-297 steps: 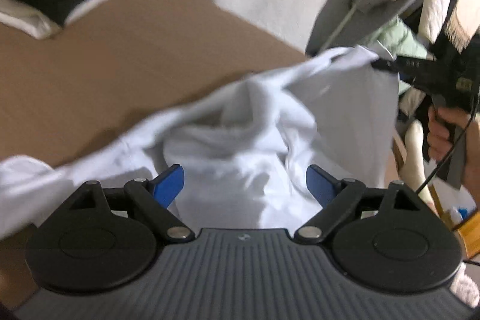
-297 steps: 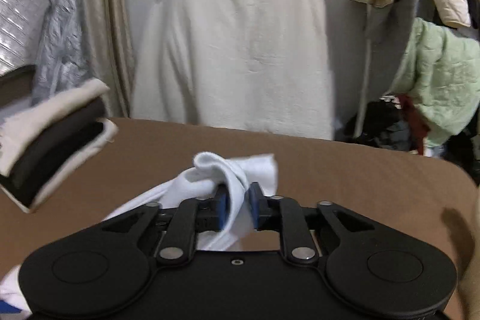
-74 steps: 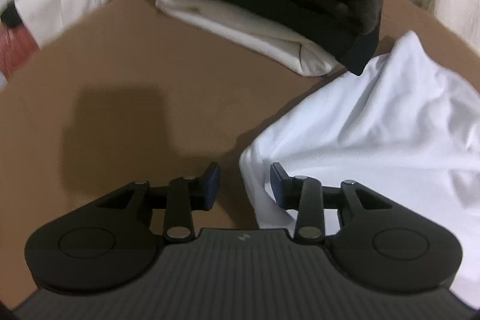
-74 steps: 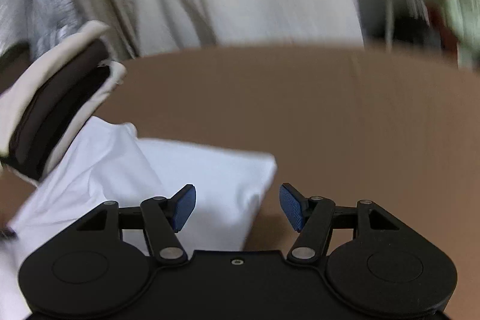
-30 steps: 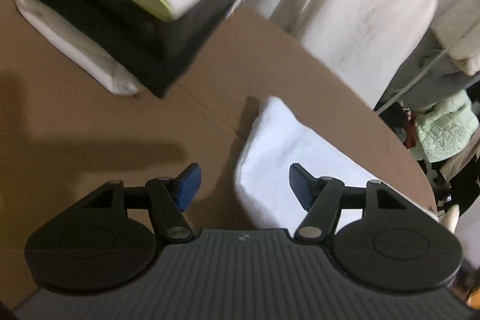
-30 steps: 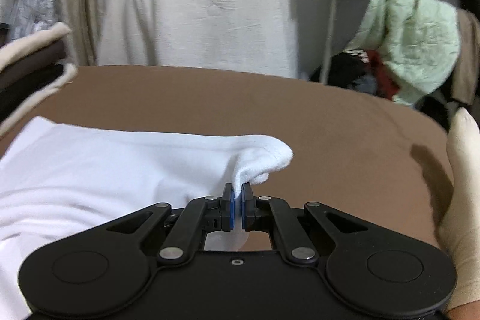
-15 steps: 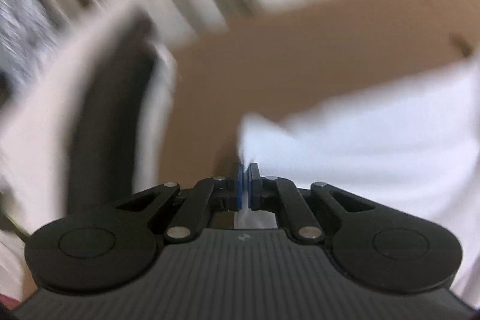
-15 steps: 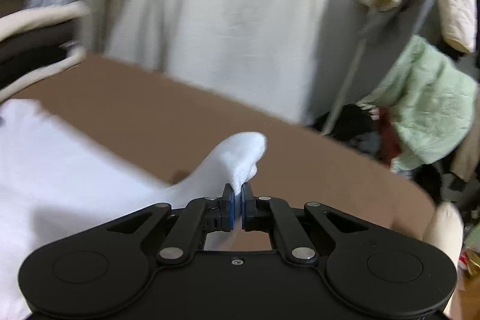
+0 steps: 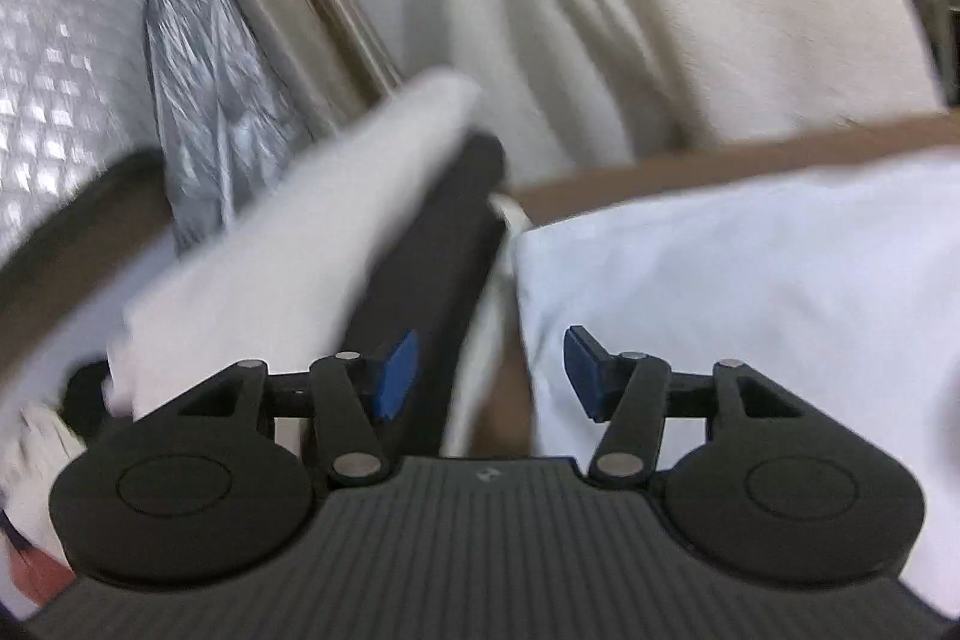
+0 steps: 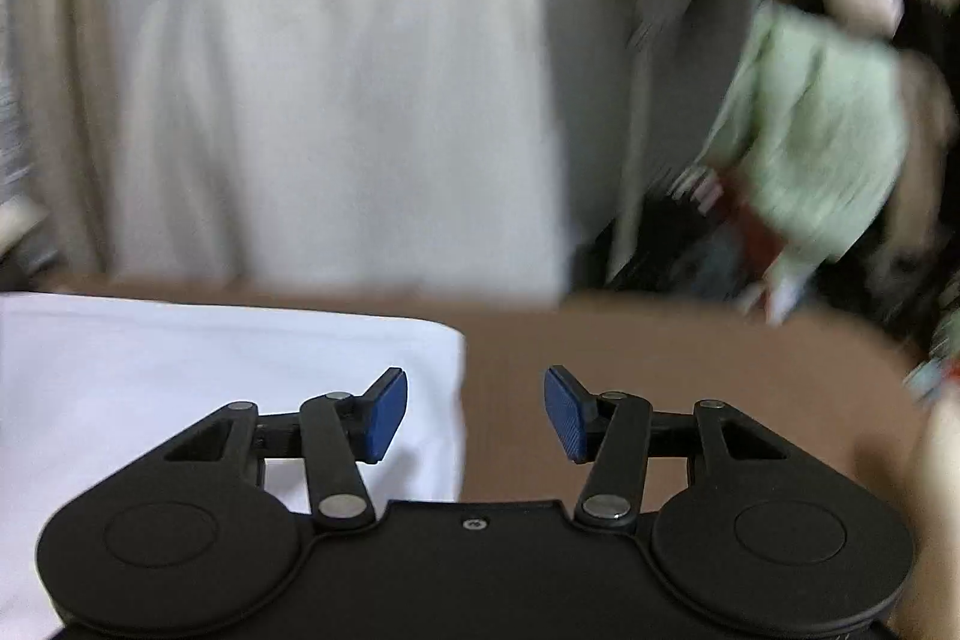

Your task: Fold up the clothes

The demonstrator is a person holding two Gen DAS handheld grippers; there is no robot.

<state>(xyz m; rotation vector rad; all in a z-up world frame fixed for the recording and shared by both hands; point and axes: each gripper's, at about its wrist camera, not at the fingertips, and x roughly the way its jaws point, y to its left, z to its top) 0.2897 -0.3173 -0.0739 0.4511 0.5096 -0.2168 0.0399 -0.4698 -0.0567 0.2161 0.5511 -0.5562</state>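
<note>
The garment (image 9: 750, 268) lies on the table (image 10: 660, 352). At its 9 o'clock, just beside it, sits the folded stack (image 9: 360, 250). A draped chair (image 10: 336, 88) stands at 12 o'clock, behind the table.

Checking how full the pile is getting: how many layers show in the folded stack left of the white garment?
3: a white top layer, a dark one beneath, a cream edge lowest. Blur may hide more.

Behind the brown table (image 10: 660, 358) you see a cream cover (image 10: 336, 88) draped over a chair, a pale green quilted garment (image 10: 822, 130) hanging right, and silver padded sheeting (image 9: 54, 58) left
</note>
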